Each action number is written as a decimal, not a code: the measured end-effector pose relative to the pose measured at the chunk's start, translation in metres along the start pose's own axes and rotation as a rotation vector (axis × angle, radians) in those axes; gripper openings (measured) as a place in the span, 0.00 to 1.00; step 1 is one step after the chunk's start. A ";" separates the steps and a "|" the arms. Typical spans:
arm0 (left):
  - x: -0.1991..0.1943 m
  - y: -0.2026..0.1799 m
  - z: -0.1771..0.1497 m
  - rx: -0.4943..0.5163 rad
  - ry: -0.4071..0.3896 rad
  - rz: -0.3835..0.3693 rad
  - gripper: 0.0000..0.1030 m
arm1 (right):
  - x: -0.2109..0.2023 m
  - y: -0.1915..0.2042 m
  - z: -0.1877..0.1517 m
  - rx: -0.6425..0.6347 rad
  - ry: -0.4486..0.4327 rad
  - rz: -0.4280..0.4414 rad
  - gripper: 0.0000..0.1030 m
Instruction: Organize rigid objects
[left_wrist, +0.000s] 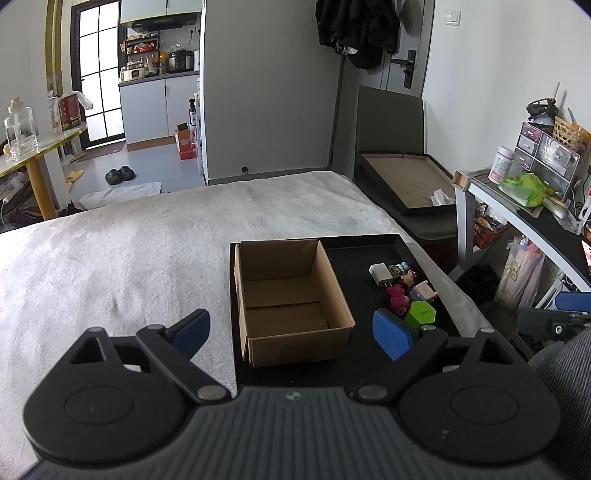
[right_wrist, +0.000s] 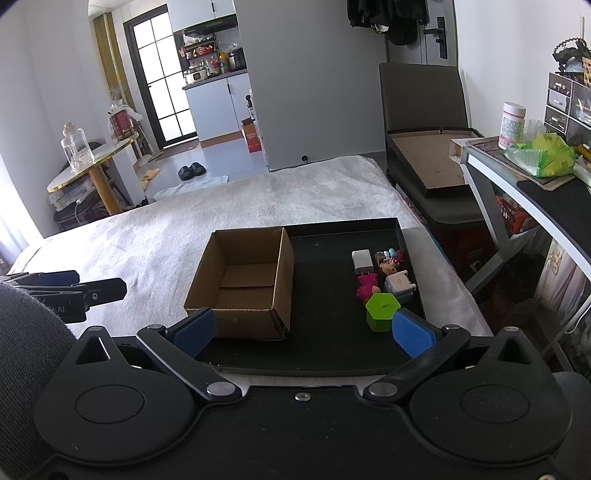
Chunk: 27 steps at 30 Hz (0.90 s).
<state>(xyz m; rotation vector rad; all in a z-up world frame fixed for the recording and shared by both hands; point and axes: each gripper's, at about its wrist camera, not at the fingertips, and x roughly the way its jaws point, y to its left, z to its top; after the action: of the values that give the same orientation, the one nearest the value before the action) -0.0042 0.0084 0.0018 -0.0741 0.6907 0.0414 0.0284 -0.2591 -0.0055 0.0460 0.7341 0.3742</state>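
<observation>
Both claws gape empty; right claw sits nearer the green block, just ahead-right, with the box ahead-left.

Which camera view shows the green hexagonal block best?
The right wrist view: the green hexagonal block shows its whole top and front faces on the black tray. In the left wrist view, the block is partly hidden behind a blue finger pad.
</observation>
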 end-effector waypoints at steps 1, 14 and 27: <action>0.000 -0.001 0.000 0.001 0.000 0.000 0.91 | 0.000 0.000 0.000 0.001 0.001 0.001 1.00; 0.000 -0.004 -0.001 0.006 -0.001 0.007 0.91 | 0.000 0.000 0.000 0.001 0.002 0.003 1.00; 0.003 0.000 0.001 -0.005 0.002 0.014 0.91 | 0.006 -0.005 -0.002 0.002 -0.004 0.012 1.00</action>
<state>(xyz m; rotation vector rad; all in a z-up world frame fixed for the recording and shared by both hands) -0.0012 0.0084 0.0007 -0.0738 0.6929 0.0569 0.0328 -0.2621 -0.0118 0.0528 0.7309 0.3853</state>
